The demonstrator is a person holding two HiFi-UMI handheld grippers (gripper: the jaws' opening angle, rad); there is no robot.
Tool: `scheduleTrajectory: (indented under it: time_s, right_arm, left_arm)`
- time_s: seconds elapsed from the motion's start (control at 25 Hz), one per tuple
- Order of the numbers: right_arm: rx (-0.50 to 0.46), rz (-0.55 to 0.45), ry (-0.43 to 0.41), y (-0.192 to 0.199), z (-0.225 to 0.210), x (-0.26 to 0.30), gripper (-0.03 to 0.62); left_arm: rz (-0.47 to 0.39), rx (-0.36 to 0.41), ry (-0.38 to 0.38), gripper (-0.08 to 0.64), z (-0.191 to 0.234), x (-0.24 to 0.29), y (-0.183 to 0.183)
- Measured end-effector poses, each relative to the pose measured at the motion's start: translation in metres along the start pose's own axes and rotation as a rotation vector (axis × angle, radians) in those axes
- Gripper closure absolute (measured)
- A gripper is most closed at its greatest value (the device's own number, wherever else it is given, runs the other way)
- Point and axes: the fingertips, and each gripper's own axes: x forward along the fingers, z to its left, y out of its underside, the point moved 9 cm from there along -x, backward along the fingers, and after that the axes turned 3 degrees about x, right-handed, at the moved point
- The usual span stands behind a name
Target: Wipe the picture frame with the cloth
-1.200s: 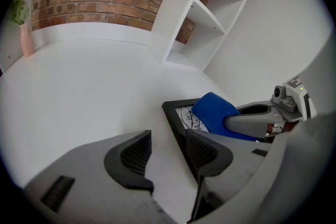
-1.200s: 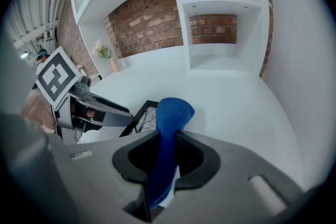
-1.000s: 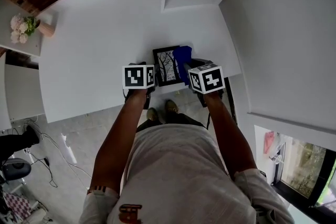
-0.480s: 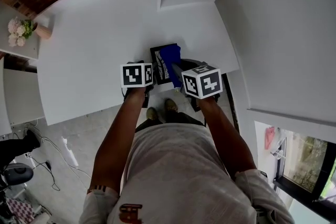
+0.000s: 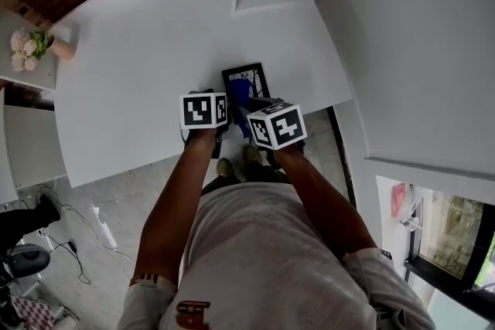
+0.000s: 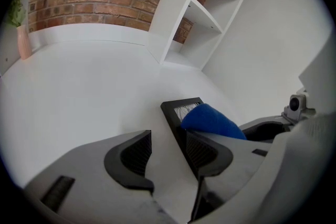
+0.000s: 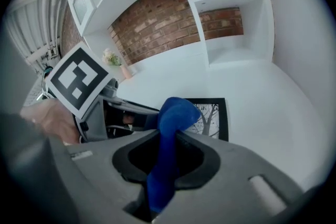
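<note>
Frame (image 5: 247,77) lying by table's (image 5: 139,50) front edge, bare top spreading left and beyond. Left gripper (image 6: 168,150) sitting with jaws apart, empty, beside frame. Right gripper (image 7: 167,150) pinching cloth (image 7: 176,113), having slid leftward over frame.

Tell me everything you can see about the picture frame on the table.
The picture frame is a black rectangle around a black-and-white print of bare trees. It lies flat on the white table, near the front edge. A blue cloth, pinched in the right gripper, covers its near part.
</note>
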Motion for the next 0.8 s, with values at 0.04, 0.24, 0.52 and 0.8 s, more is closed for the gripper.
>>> scheduleTrajectory:
  time_s: [0.04, 0.24, 0.52, 0.8]
  right_arm:
    - [-0.015, 0.005, 0.006, 0.000, 0.000, 0.001, 0.520]
    - [-0.067, 0.037, 0.058, 0.005, -0.009, 0.003, 0.520]
    - [-0.128, 0.051, 0.111, 0.005, -0.025, -0.006, 0.520]
    - [-0.130, 0.051, 0.133, 0.006, -0.046, -0.018, 0.520]
  left_arm:
    - [0.000, 0.001, 0.001, 0.357, 0.000, 0.000, 0.000]
    - [-0.002, 0.004, 0.002, 0.357, 0.000, 0.000, 0.001]
    - [-0.006, 0.006, 0.002, 0.357, 0.001, -0.001, 0.001]
    - [-0.013, -0.001, 0.001, 0.357, 0.002, 0.000, 0.001]
